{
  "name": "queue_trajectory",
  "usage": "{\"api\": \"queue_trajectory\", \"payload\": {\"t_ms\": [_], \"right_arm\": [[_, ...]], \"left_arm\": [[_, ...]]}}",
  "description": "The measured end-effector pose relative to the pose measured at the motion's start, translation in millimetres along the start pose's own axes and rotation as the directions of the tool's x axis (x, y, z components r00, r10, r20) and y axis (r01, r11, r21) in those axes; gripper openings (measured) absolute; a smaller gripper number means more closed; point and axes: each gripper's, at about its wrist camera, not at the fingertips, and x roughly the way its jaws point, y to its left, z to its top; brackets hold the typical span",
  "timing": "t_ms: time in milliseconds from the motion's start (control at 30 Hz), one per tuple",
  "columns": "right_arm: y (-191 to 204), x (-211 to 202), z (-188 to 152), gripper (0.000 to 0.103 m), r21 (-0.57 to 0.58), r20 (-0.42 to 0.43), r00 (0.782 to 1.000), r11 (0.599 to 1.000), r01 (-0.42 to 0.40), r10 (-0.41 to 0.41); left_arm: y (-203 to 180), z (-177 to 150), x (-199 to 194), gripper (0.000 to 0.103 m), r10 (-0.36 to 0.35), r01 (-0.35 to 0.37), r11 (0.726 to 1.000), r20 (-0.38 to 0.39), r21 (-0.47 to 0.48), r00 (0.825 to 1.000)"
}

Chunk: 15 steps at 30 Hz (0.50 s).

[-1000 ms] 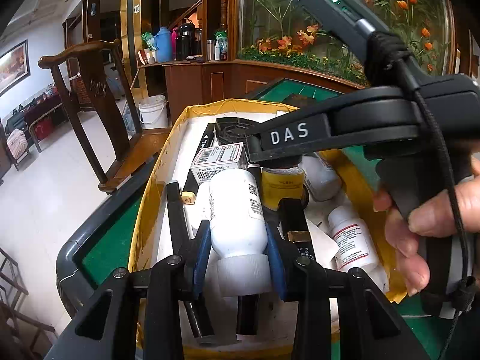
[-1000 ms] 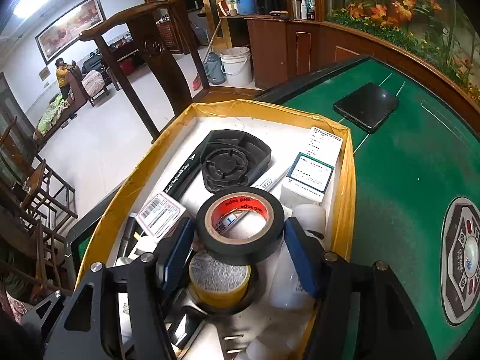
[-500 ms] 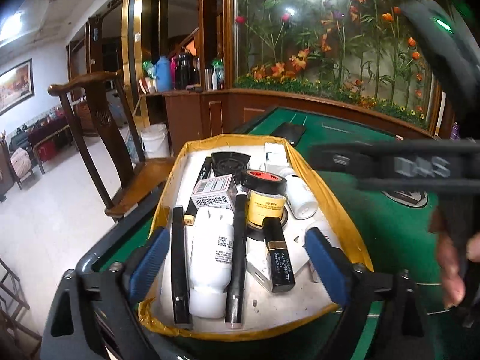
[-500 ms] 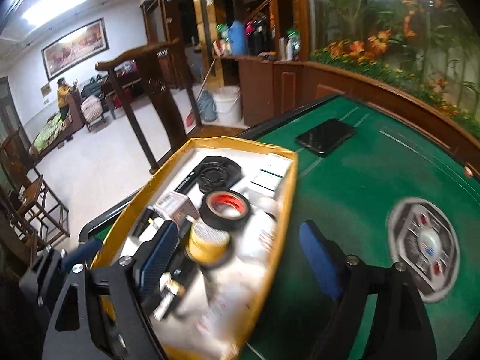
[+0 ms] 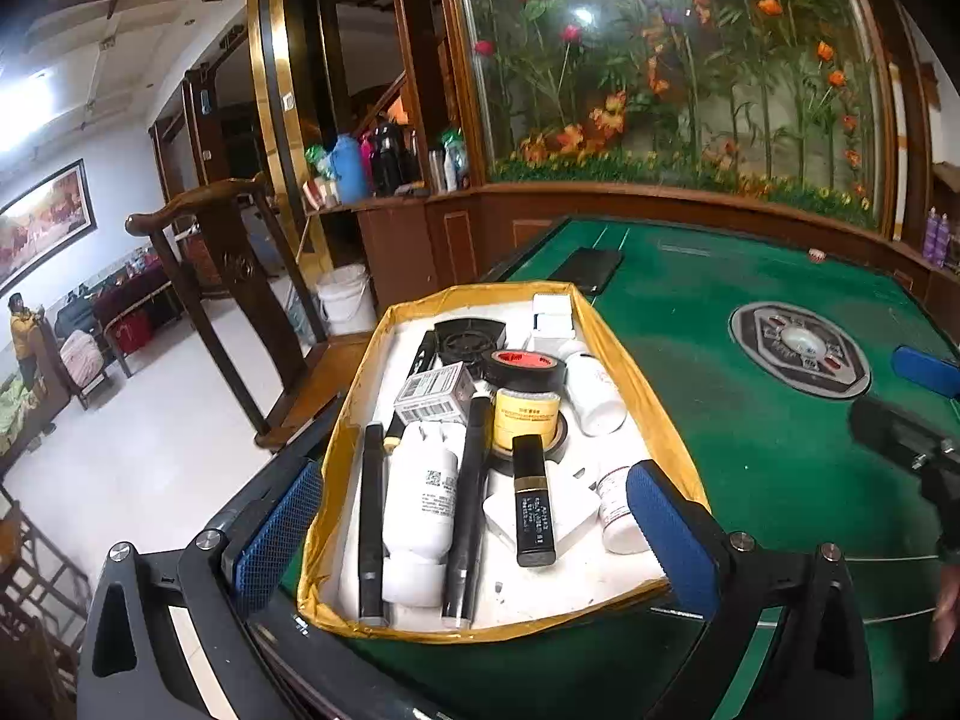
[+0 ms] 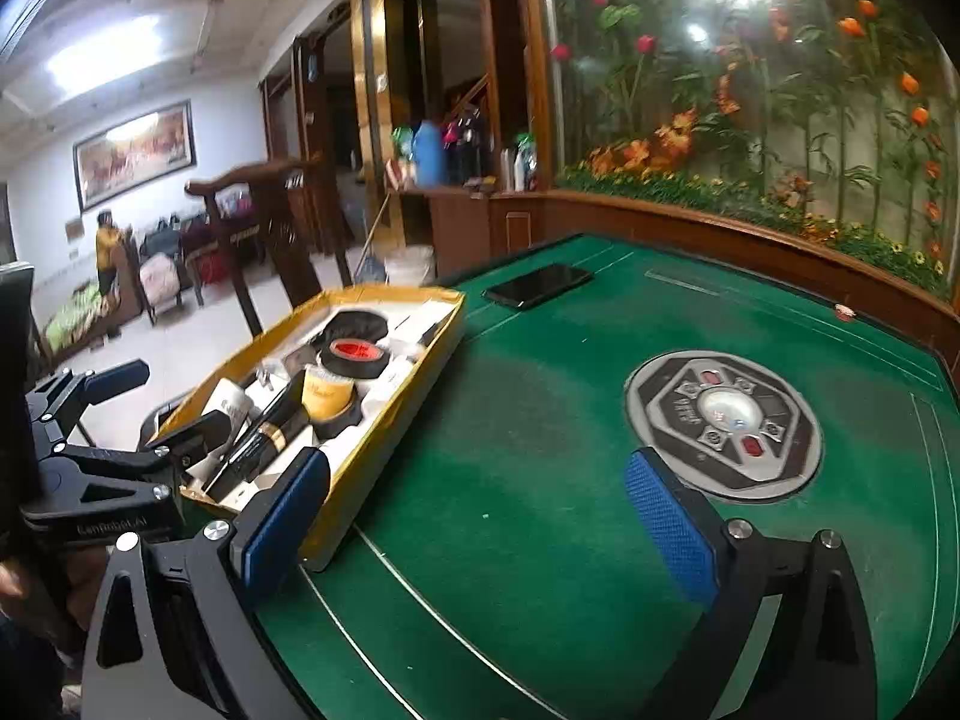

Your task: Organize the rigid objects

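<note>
Tray (image 5: 645, 396): shallow, yellow-rimmed, white-lined, set at the left edge of the green tabletop (image 5: 750, 468). Contents, laid side by side: white bottle (image 5: 420, 492), black tape roll (image 5: 524, 367) on a yellow-labelled jar (image 5: 527, 418), barcoded box (image 5: 431, 391), black tube (image 5: 533, 504).

Left gripper (image 5: 474, 531): spread wide before the tray, nothing between the pads; a second ago it was pinching the white bottle, and the jaws have just been opening.

Right gripper (image 6: 480, 525): spread over bare felt beside the tray; earlier it was around the tape roll.

Tray: shallow yellow-rimmed white cardboard tray (image 5: 606, 324), set on green felt.
Contents: white plastic bottle (image 5: 420, 492), black tape roll (image 5: 523, 365), laid flat inside.
</note>
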Motion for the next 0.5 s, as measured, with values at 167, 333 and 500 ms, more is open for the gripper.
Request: {"api": "queue_trajectory", "payload": {"t_ms": [167,333,500], "right_arm": [[-4,-6,4,0.099,0.040,-0.001,0.999,0.998,-0.051,0.051],[22,-11,-2,0.099,-0.077,0.015,0.999,0.996,-0.038,0.039],[41,-12,-9,0.103,-0.176,0.051,0.998,0.984,0.029,-0.020]], "left_arm": [[8,8,-10,0.102,0.001,-0.001,0.999,0.005,-0.050,1.000],[10,7,-26,0.102,0.107,-0.105,0.994,0.066,-0.031,0.992],[11,2,-32,0.102,0.167,-0.172,0.983,0.081,0.057,0.983]]}}
